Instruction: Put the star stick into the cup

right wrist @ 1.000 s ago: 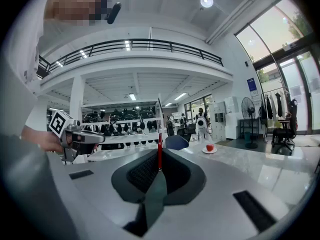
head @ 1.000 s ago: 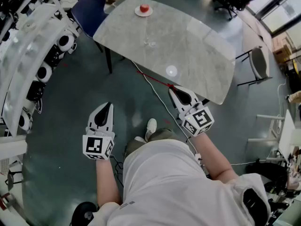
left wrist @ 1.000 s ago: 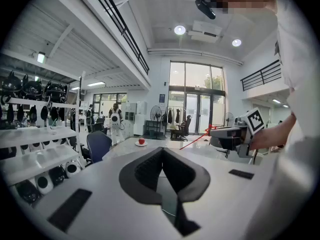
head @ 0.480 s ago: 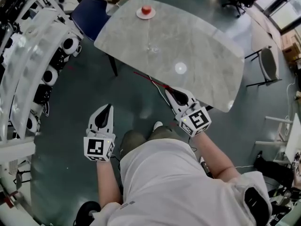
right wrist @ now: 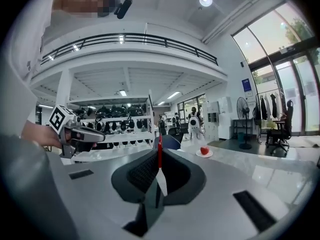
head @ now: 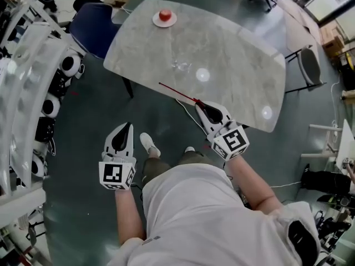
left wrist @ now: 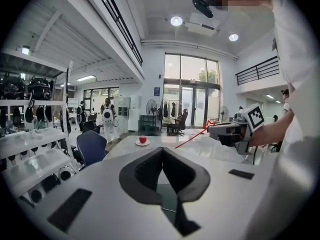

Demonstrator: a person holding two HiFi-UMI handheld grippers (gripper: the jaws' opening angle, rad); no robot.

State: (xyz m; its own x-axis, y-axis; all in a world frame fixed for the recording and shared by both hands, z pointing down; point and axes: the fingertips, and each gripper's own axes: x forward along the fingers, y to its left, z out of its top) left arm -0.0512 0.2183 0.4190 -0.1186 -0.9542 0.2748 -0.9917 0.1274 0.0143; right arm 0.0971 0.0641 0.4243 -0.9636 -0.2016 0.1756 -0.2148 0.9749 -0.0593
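The star stick (head: 178, 92) is clamped in the closed right gripper (head: 206, 107), well apart from the clear cup (head: 181, 66) on the table (head: 238, 49). The left gripper (head: 125, 127) is shut and empty. The cup may be toppled by a misaligned tip.

Plate (head: 165, 19) on table (head: 222, 60) far end, chair (head: 94, 21) L

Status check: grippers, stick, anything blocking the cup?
Left gripper shut, empty. Right gripper shut on star stick, tip at table near edge. Cup faint mid-table, not reached. Plate with apple at far edge, off the path.
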